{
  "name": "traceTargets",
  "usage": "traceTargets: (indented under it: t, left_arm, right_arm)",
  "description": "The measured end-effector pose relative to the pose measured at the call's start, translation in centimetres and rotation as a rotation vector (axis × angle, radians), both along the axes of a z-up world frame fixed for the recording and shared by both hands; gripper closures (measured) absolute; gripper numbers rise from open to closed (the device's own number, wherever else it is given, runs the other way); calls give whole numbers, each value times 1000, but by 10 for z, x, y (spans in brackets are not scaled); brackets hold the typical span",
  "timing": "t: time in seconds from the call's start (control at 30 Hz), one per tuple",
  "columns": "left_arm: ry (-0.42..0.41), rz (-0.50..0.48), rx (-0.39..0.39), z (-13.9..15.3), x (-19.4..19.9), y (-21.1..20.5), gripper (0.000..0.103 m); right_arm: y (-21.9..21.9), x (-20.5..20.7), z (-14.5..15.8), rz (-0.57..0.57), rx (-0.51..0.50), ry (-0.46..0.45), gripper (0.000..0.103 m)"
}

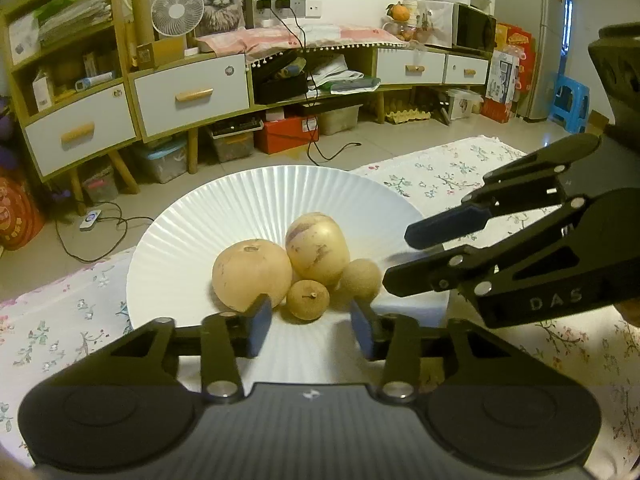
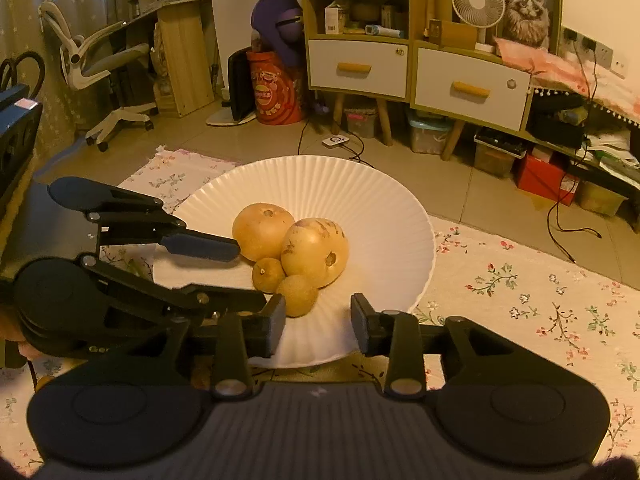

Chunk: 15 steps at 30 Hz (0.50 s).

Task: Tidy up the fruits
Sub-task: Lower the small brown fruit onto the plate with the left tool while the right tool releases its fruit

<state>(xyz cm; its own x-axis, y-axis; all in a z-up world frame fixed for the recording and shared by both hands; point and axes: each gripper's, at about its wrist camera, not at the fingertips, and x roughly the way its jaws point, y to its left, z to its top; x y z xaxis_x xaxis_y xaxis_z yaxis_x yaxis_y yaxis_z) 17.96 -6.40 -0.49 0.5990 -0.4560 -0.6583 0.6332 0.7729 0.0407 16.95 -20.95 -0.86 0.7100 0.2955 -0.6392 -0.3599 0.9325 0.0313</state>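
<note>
Left wrist view: left claw [image 1: 311, 322] spread, empty, at plate's near edge.
Right claw [image 2: 318, 322]: spread, empty.
Plate [image 1: 248, 196]: two big fruits [image 1: 251, 273], two small fruits [image 1: 307, 300], touching.
Hidden: plate's near rim.

A lived-in home is shown, most likely a living room. A long wooden sideboard [image 1: 192, 96] with white drawers runs along the far wall, crowded with papers, small fans [image 1: 177, 11] and a framed cat picture [image 1: 222, 2]. Storage boxes [image 1: 286, 134] are kept beneath it on the tiled floor [image 2: 500, 200]. A microwave [image 1: 474, 28] is seen far right, a swivel chair [image 2: 100, 64] far left, and a floral cloth [image 2: 520, 292] nearby
</note>
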Motion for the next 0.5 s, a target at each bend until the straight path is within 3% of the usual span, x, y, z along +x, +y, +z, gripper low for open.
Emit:
traceTargets:
  t: [0.43, 0.5]
  left_arm:
    - [-6, 2, 6, 17, -24, 8, 38]
    - [-8, -2, 11, 19, -29, 10, 29]
  right_arm:
    - [1, -23, 20, -5, -10, -20, 44]
    - [1, -28, 22, -5, -8, -22, 42]
